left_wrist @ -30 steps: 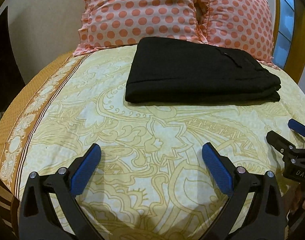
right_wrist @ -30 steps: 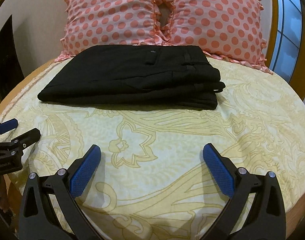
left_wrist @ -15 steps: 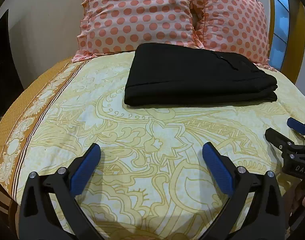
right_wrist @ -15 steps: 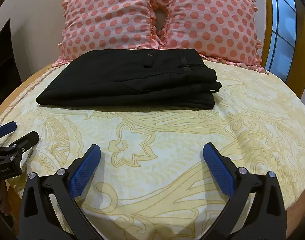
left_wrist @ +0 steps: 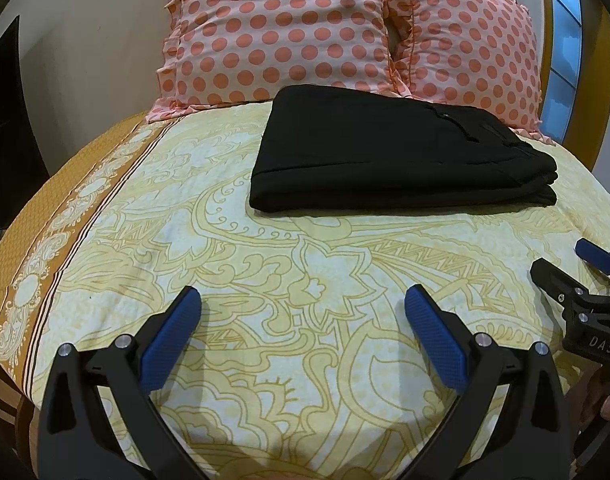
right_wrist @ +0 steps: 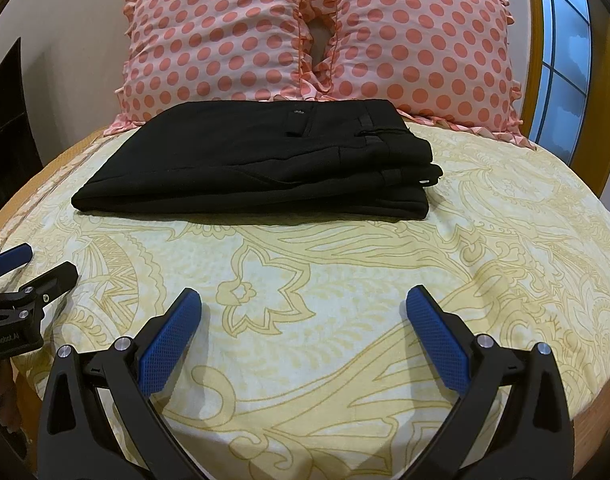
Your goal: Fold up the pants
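Black pants (left_wrist: 397, 156) lie folded into a flat rectangular stack on the yellow patterned bedsheet (left_wrist: 313, 264), just in front of the pillows. They also show in the right wrist view (right_wrist: 261, 160), waistband to the right. My left gripper (left_wrist: 303, 312) is open and empty above the sheet, well short of the pants. My right gripper (right_wrist: 305, 312) is open and empty too, over the near part of the bed. Each gripper shows at the edge of the other's view: the right one (left_wrist: 577, 268) and the left one (right_wrist: 33, 268).
Two pink polka-dot pillows (left_wrist: 281, 32) (right_wrist: 421, 40) stand against the wall behind the pants. A window with a wooden frame (right_wrist: 561, 40) is at the right. A dark object (left_wrist: 5, 120) stands left of the bed. The sheet's orange border (left_wrist: 45, 248) marks the left edge.
Both grippers have drawn back and tilted up a little, so the pants and pillows sit lower in view. The pants have not moved. Both grippers stay open.
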